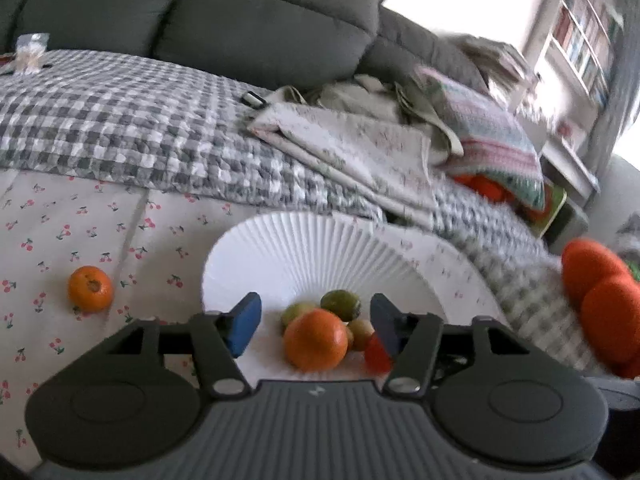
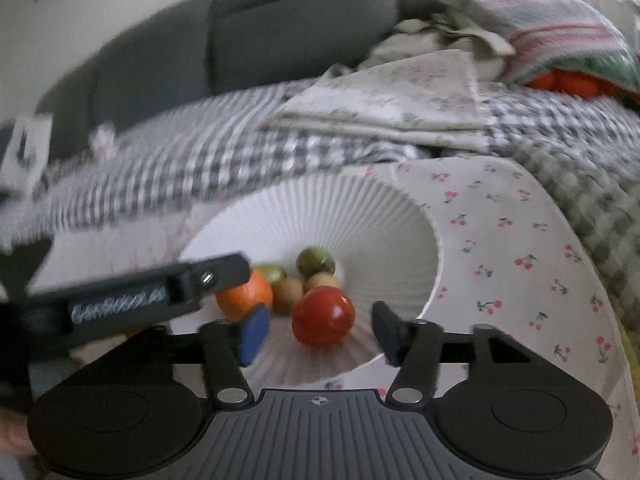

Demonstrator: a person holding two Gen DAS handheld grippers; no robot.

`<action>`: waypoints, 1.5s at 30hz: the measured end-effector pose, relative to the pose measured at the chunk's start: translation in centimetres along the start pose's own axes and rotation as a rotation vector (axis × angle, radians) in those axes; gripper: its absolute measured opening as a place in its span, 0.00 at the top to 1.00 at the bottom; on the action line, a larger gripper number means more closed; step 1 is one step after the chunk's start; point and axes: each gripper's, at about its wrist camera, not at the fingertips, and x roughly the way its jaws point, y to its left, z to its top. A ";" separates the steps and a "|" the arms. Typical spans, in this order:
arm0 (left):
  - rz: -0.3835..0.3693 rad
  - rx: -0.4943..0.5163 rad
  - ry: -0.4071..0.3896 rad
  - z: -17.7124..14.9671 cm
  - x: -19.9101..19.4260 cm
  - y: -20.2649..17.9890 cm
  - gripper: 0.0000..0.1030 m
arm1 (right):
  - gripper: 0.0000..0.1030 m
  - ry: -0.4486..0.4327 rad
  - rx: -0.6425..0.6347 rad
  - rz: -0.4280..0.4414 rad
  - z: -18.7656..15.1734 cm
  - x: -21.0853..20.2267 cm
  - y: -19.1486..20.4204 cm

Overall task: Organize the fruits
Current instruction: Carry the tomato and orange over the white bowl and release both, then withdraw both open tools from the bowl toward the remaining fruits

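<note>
On my far left a lone orange (image 1: 89, 289) sits on the cherry-print sheet (image 1: 60, 220), well apart from the white bowl (image 1: 304, 248). My left gripper (image 1: 316, 322) hangs wide apart over the bowl's orange (image 1: 315, 339). My right gripper (image 2: 320, 330), also apart, flanks a red fruit (image 2: 323, 317), possibly a tomato.
</note>
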 end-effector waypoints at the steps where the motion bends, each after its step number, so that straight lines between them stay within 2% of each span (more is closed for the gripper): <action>1: -0.002 -0.012 -0.004 0.2 -0.3 0.2 0.41 | 0.41 -0.003 0.017 0.004 0.3 -0.3 -0.3; 7: 0.032 -0.011 -0.021 0.9 -1.9 0.8 0.39 | 0.38 -0.048 0.098 -0.013 1.3 -2.0 -2.0; 14: 0.039 -0.083 -0.021 1.3 -3.7 2.5 0.38 | 0.34 -0.054 0.121 -0.015 1.4 -2.7 -2.5; 18: 0.064 -0.057 -0.013 1.2 -4.5 3.1 0.38 | 0.29 -0.058 0.116 -0.012 1.4 -3.1 -2.5; 26: 0.108 -0.046 0.007 0.6 -6.2 5.8 0.38 | 0.26 -0.043 0.097 0.003 1.1 -3.5 -1.9; 34: 0.171 -0.029 0.040 -0.4 -7.3 8.8 0.38 | 0.25 0.001 -0.013 0.056 -0.2 -3.4 0.9; 39: 0.201 -0.026 0.048 -0.8 -7.9 10.4 0.38 | 0.24 0.006 -0.053 0.052 -0.6 -3.3 1.9; 45: 0.225 -0.073 0.053 -0.5 -8.0 12.1 0.38 | 0.24 0.037 -0.095 0.069 -1.6 -2.9 3.2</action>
